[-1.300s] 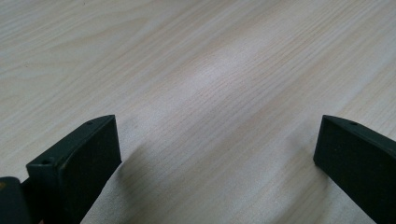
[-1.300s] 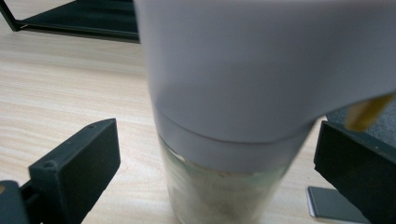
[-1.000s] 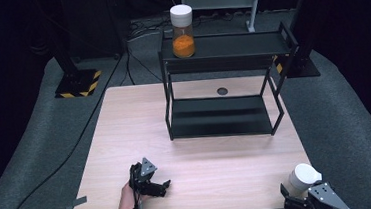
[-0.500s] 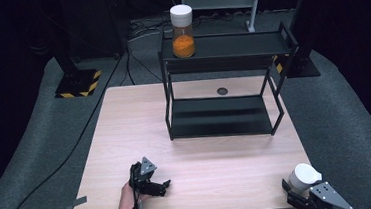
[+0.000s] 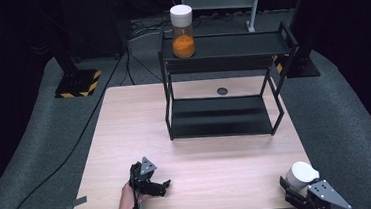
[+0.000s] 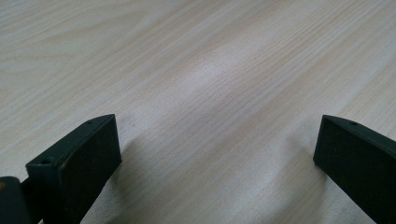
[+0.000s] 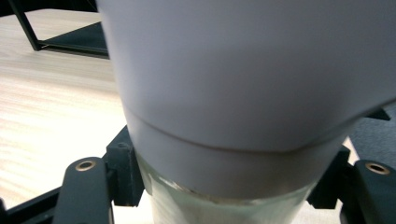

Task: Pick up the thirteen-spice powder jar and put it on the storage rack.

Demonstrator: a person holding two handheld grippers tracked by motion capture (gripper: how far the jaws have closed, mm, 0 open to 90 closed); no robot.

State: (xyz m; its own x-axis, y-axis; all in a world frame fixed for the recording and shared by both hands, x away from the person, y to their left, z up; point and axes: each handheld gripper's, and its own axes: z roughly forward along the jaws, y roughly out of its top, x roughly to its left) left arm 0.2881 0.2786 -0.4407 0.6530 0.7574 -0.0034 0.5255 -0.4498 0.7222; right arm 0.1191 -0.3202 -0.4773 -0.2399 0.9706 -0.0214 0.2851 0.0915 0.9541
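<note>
Your right gripper (image 5: 300, 191) has just closed its jaws on the white-lidded jar (image 5: 301, 174), upright at the desk (image 5: 126, 139) near-right corner. The shelf rack (image 5: 219, 51) lies ahead and left. Left gripper (image 5: 162, 185) sits idle, jaws spread.

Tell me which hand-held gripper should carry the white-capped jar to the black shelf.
Right. The right hand-held gripper has just closed on the white-capped jar; the left hand-held gripper rests open on the table, holding nothing.
</note>
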